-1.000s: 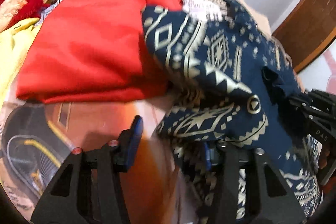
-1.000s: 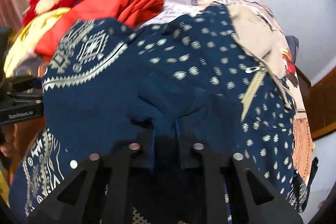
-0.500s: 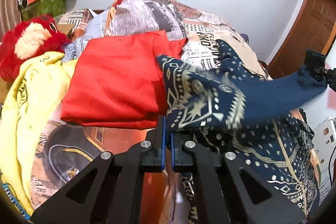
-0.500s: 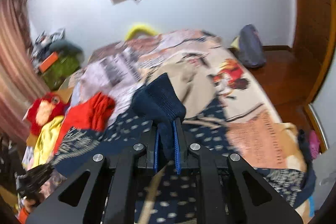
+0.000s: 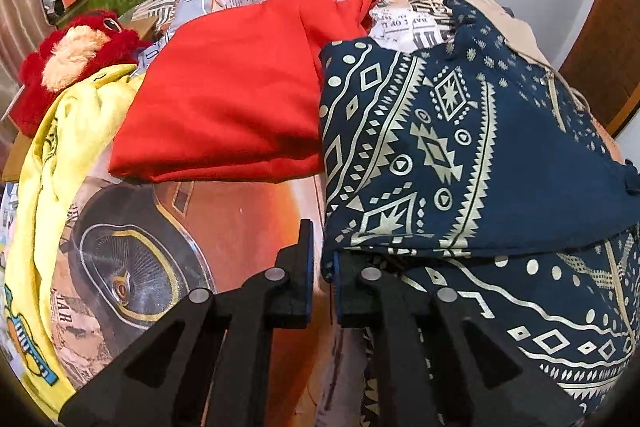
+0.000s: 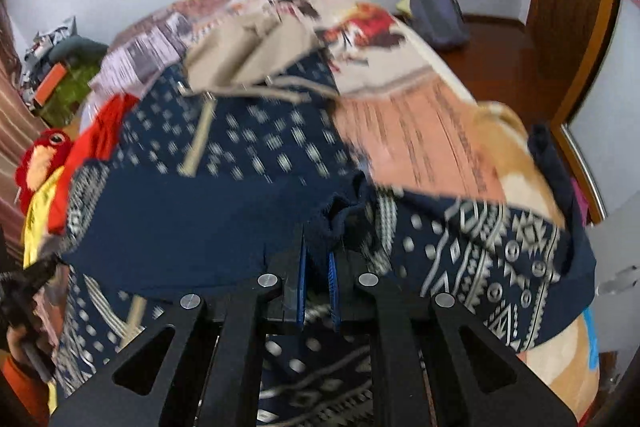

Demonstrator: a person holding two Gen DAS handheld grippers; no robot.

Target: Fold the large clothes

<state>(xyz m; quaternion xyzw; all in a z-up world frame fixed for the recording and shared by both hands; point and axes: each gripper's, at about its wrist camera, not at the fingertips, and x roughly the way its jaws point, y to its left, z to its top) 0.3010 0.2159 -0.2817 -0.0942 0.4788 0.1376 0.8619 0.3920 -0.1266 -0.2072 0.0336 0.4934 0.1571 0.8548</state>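
While the right gripper (image 6: 317,267) clamps a navy cuff of the patterned garment (image 6: 224,211), the left gripper (image 5: 322,267) has its jaws opening, a narrow gap showing, the garment's corner at its right pad. Garment lies on the bed (image 5: 248,211); red cloth (image 5: 228,107) at 10 o'clock, yellow shirt (image 5: 48,187) at 9.

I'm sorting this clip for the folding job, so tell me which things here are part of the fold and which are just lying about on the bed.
Part of the job:
navy patterned garment
left gripper, jaws opening at its corner
right gripper, shut on its cuff

Just lying about:
red folded cloth
yellow garment
red plush toy
printed bedspread
grey bag
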